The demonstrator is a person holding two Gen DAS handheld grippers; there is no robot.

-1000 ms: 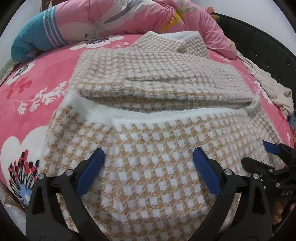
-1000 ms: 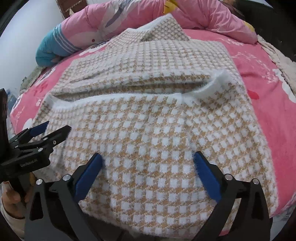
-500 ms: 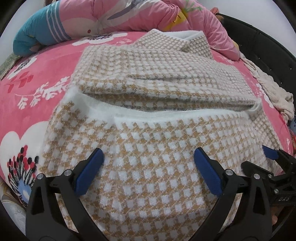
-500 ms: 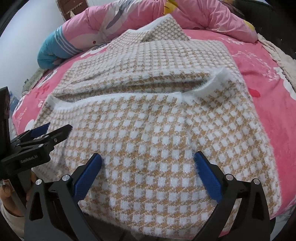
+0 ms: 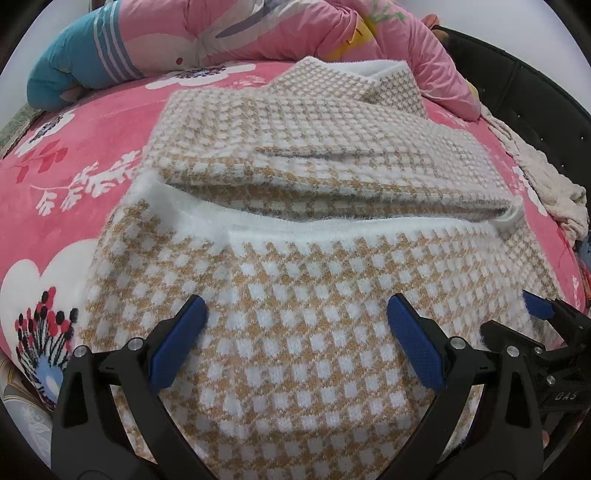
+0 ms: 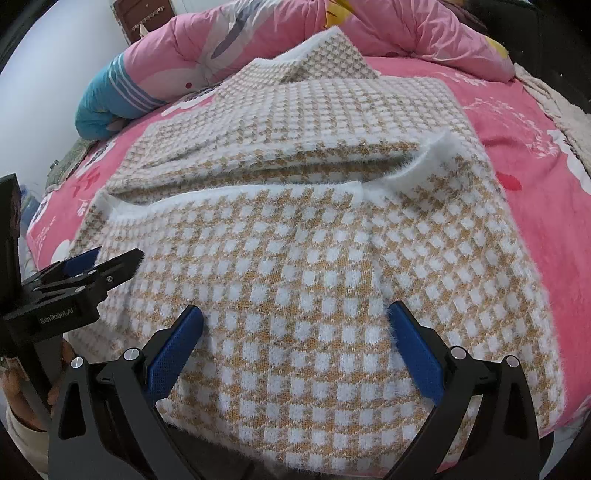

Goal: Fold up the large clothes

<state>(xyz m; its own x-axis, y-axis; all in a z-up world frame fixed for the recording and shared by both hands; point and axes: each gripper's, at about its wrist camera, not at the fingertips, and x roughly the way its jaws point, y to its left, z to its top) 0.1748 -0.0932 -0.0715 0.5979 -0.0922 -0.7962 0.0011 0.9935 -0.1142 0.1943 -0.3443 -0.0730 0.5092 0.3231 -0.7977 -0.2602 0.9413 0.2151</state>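
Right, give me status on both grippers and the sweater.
Left hand-held gripper open, right hand-held gripper open, both over the near hem. Sweater flat on the bed, sleeves folded in. Nothing in the way.

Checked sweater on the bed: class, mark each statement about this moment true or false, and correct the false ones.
1. The checked sweater lies on a pink floral bedspread. True.
2. The left gripper has its jaws clamped on the sweater's hem. False: its jaws stand wide open over the fabric.
3. The right gripper has open jaws. True.
4. The sweater is spread out fully flat. False: it is partly folded, with one layer lying across the upper part.
5. A pink quilt is bunched up beyond the sweater. True.
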